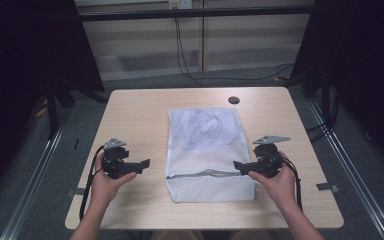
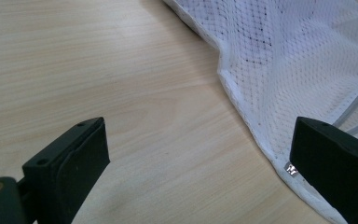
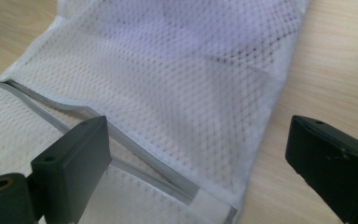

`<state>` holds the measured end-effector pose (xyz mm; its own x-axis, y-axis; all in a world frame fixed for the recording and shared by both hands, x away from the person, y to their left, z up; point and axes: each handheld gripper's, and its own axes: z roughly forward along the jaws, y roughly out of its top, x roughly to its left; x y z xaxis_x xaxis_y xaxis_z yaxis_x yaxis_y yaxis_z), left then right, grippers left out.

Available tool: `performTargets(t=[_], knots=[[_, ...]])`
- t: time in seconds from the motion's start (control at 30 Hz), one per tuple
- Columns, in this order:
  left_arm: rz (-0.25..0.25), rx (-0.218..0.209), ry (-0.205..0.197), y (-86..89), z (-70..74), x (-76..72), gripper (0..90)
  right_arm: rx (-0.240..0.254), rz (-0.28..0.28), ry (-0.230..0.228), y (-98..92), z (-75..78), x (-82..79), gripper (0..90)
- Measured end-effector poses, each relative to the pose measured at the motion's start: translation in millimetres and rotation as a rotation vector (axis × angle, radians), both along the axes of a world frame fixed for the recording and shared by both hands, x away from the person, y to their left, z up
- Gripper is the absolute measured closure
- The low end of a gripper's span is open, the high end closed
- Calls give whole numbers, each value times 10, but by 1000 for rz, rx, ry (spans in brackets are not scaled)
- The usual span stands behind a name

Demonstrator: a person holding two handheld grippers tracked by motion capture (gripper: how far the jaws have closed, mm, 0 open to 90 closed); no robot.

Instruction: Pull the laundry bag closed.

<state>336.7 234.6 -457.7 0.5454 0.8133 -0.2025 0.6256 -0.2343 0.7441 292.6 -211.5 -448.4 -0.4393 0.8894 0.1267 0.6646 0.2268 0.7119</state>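
Jaws gape; right gripper (image 1: 240,165) hides mesh bag's (image 1: 203,131) edge

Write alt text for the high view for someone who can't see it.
A white mesh laundry bag lies flat on a light wooden table, its zipper running across near the person's end. A left gripper and a right gripper, both open, point inward at the bag's two sides.

Mesh bag's (image 1: 205,150) contents too blurred to tell.
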Motion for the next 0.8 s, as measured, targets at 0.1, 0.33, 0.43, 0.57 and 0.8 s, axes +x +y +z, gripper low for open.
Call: performTargets(t=[0.1,0.33,0.43,0.57,0.8], knots=[[12,5,-4,15,1,-5,43,-1,15,6,87,17,27,61],[13,1,-9,50,22,-15,43,7,45,8,289,34,88,65],[15,-9,-6,59,20,-12,44,10,56,13,368,31,114,68],[15,5,-11,60,20,-17,44,23,72,19,467,25,145,73],[13,-2,-12,66,26,-22,44,28,99,26,649,9,193,80]])
